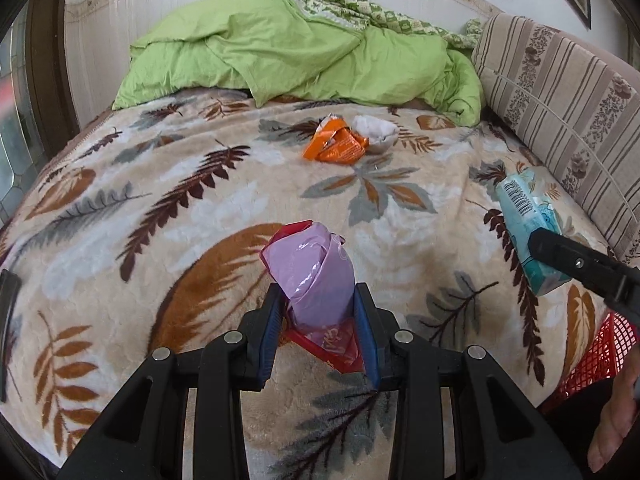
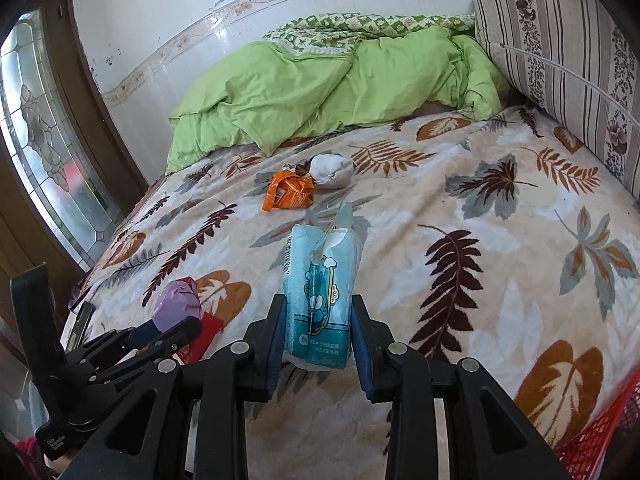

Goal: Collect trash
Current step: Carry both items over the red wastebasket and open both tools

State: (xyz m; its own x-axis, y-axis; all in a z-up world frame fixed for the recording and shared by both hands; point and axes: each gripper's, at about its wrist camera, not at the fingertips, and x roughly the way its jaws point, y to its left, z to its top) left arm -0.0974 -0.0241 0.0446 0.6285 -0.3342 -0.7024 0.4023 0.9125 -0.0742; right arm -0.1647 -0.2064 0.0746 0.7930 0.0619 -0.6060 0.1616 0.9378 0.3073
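Note:
My left gripper (image 1: 320, 312) is shut on a crumpled pink and red wrapper (image 1: 312, 272), held above the leaf-patterned blanket (image 1: 160, 208). My right gripper (image 2: 318, 328) is shut on a teal tissue pack (image 2: 320, 280), which stands upright between the blue pads. In the left wrist view that tissue pack (image 1: 528, 216) and the right gripper's black finger (image 1: 576, 262) show at the right. In the right wrist view the left gripper (image 2: 160, 330) with the pink wrapper (image 2: 178, 304) shows at lower left. An orange wrapper (image 1: 336, 142) and a white crumpled wad (image 1: 376, 130) lie together mid-bed.
A green duvet (image 1: 288, 56) is heaped at the far end against the tiled wall. A striped cushion (image 1: 560, 92) lines the right side. A red mesh basket (image 1: 600, 352) sits at the near right edge of the bed, beside a hand (image 1: 616, 420). A glass door (image 2: 44, 152) stands left.

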